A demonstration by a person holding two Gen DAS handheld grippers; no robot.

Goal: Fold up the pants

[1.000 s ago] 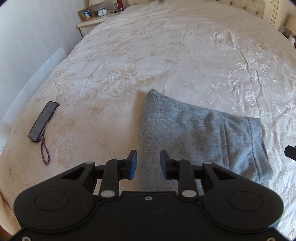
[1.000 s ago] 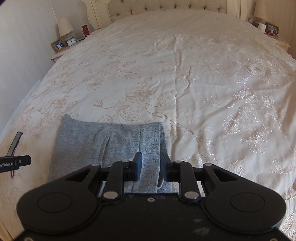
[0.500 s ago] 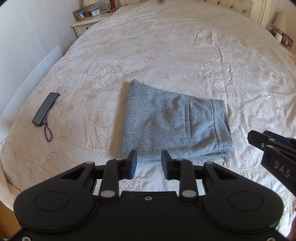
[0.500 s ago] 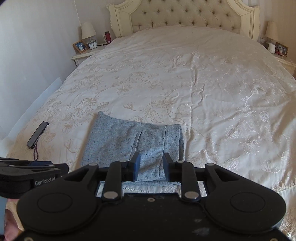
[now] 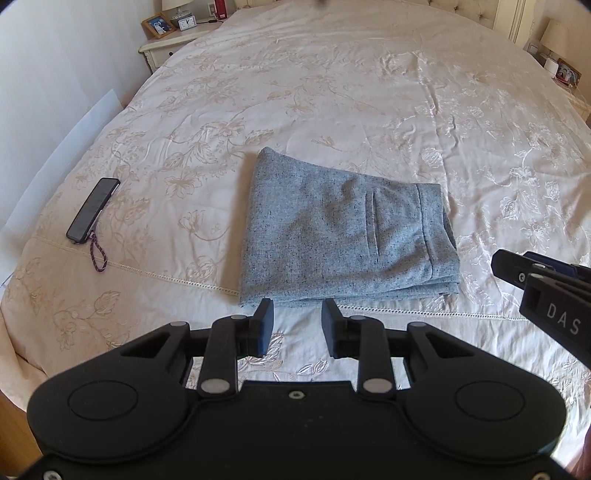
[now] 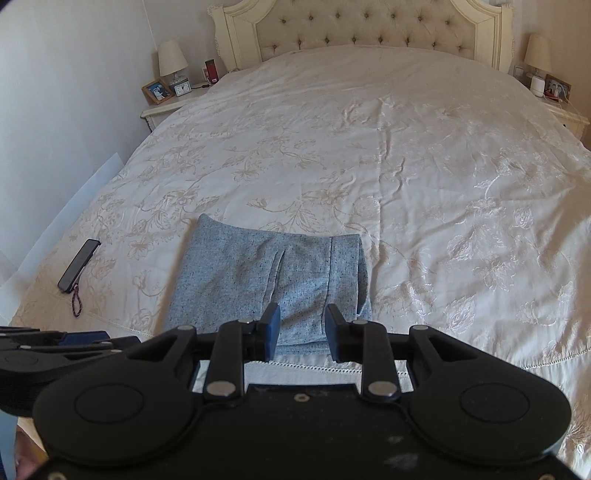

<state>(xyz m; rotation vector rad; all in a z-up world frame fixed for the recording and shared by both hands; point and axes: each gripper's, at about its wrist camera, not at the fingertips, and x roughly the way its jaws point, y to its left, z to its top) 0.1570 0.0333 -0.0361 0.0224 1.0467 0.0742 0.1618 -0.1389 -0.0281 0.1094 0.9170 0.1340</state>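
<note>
The grey speckled pants [image 5: 343,232] lie folded in a compact rectangle near the foot of the bed, waistband to the right; they also show in the right wrist view [image 6: 269,280]. My left gripper [image 5: 297,323] is open and empty, held just short of the pants' near edge. My right gripper [image 6: 301,326] is open and empty, above the near edge of the pants. The right gripper's fingers [image 5: 517,267] show at the right edge of the left wrist view.
A cream embroidered bedspread [image 6: 406,166] covers the bed. A black phone [image 5: 92,210] with a purple strap lies left of the pants. A tufted headboard [image 6: 362,33] stands at the far end, with nightstands [image 6: 166,107] and lamps on both sides.
Both grippers have drawn back and up from the pants, so the whole folded bundle and more of the bed show. The pants have not moved.
</note>
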